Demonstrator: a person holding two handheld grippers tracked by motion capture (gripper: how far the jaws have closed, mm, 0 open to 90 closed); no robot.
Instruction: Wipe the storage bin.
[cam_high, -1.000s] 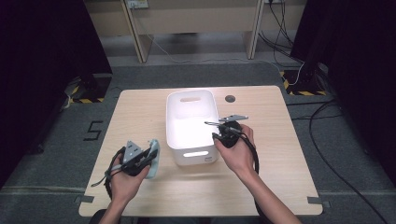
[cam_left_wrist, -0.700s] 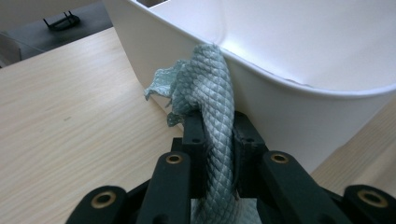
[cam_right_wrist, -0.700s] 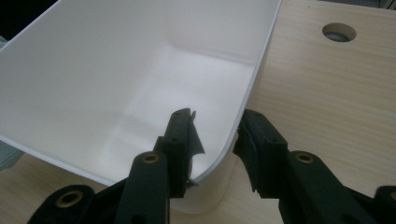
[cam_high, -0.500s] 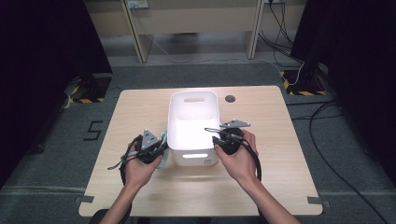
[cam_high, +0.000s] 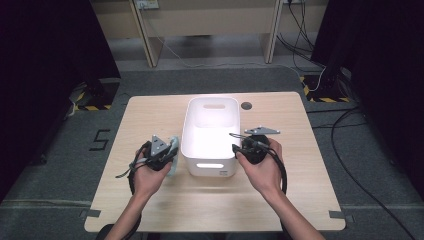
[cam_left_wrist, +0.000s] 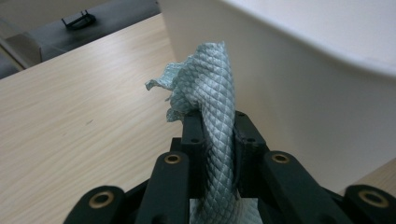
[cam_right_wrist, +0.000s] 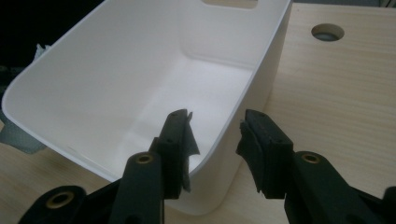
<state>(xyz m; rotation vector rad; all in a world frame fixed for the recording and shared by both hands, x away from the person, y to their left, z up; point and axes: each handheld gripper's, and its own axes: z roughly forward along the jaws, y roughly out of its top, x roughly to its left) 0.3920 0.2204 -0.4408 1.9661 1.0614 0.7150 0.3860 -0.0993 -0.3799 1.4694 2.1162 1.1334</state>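
We read the step in hand as carrying a cloth to the white bin. The left gripper has its jaws closed tight on the pale green cloth, which stands up between the pads as a bunched, quilted fold. In the high view the cloth sits at the bin's left wall, near its front corner and not yet over the rim; whether it touches the wall we cannot tell.

The white bin stands in the middle of the bench, and the part of its floor we can see is bare. The right gripper has its jaws spread wide and straddling the bin's right wall near the front corner, one jaw inside, one outside. These jaws have just been opening, and the pads appear clear of the wall, so the bin is not gripped.

The next move, as we judge it, calls for the following:
- Raise the left gripper until the cloth clears the rim
- Carry it inward over the bin
- Release only once the cloth hangs above the floor of the bin
- Steady the wall with the right gripper if the bin shifts
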